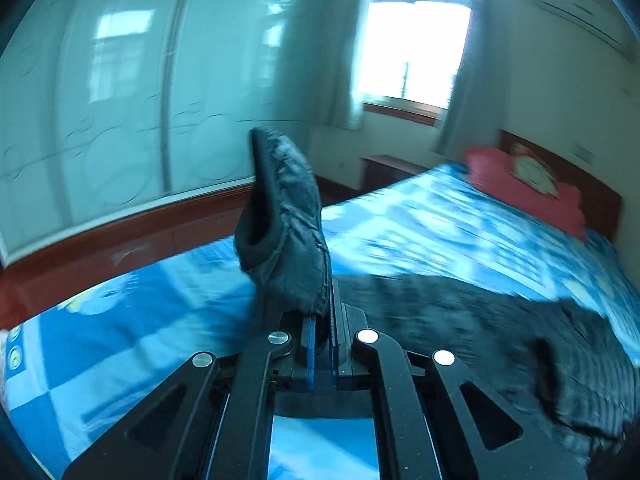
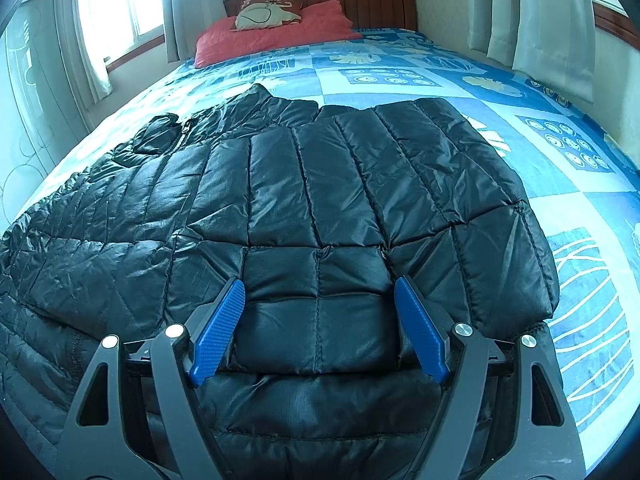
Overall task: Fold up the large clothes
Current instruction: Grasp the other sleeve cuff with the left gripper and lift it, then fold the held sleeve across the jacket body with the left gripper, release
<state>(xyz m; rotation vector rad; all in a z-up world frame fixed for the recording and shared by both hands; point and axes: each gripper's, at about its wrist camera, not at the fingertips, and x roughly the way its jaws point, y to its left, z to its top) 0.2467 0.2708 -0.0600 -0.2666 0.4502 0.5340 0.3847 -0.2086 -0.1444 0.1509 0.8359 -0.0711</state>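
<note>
A black quilted puffer jacket [image 2: 320,200] lies spread on the blue patterned bed cover [image 2: 520,140]. My left gripper [image 1: 322,320] is shut on the cuff end of the jacket's sleeve [image 1: 286,224], which stands up above the bed; the rest of the jacket [image 1: 500,332] lies blurred to the right in the left wrist view. My right gripper [image 2: 320,304] stands open just over the jacket's near part, its blue pads [image 2: 218,332] spread wide with the padded fabric lying between them and no pinch visible.
A red pillow [image 2: 276,32] and a patterned cushion [image 2: 266,14] rest against the wooden headboard [image 2: 360,0]. Curtained windows [image 1: 416,40] flank the bed. A glossy sliding wardrobe [image 1: 120,100] stands beside the bed, past a strip of red-brown floor [image 1: 100,248].
</note>
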